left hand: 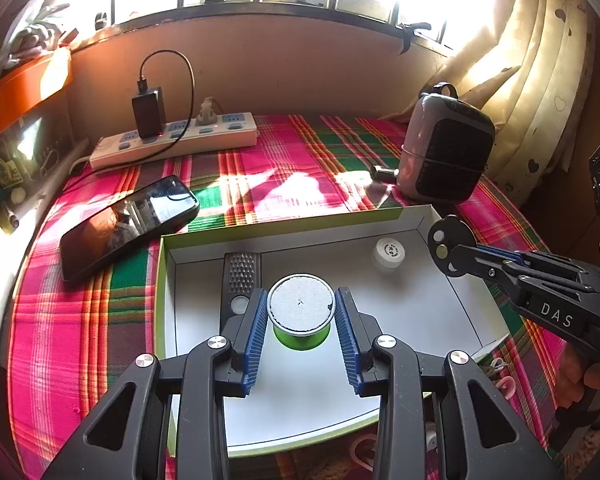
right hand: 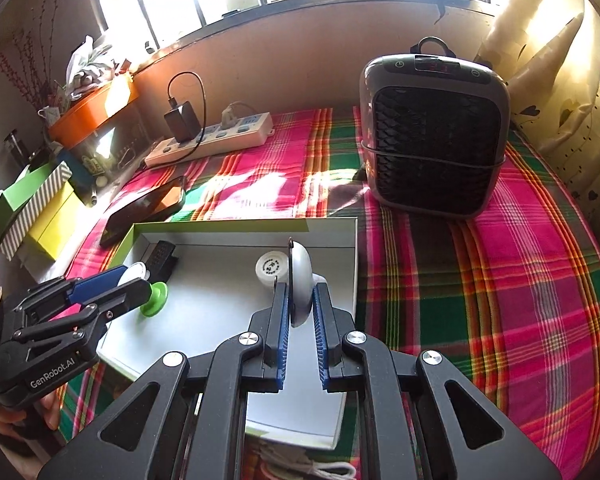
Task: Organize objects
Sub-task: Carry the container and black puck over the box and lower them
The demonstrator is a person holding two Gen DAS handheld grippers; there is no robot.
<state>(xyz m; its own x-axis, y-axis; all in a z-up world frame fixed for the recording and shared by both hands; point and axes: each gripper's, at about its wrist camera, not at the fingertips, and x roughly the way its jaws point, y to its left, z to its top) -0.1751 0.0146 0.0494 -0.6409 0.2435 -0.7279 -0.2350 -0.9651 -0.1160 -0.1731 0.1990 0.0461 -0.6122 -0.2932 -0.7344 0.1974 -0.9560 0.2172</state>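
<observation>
A shallow white box lid with green sides (left hand: 400,272) (right hand: 340,248) lies on the plaid cloth. My left gripper (left hand: 301,312) is shut on a green spool with a white top (left hand: 301,306), held over the box; it also shows in the right wrist view (right hand: 154,300). My right gripper (right hand: 301,304) is shut on a flat round disc, black on one face and white on the other (right hand: 300,276), held on edge above the box's right part (left hand: 450,246). In the box lie a black textured bar (left hand: 242,276) (right hand: 160,258) and a white cap (left hand: 390,252) (right hand: 270,268).
A black phone (left hand: 128,224) lies left of the box. A white power strip with a charger (left hand: 172,140) sits at the back. A grey and black heater (right hand: 432,136) stands back right. Coloured boxes (right hand: 40,208) are at the left; curtains hang at the right.
</observation>
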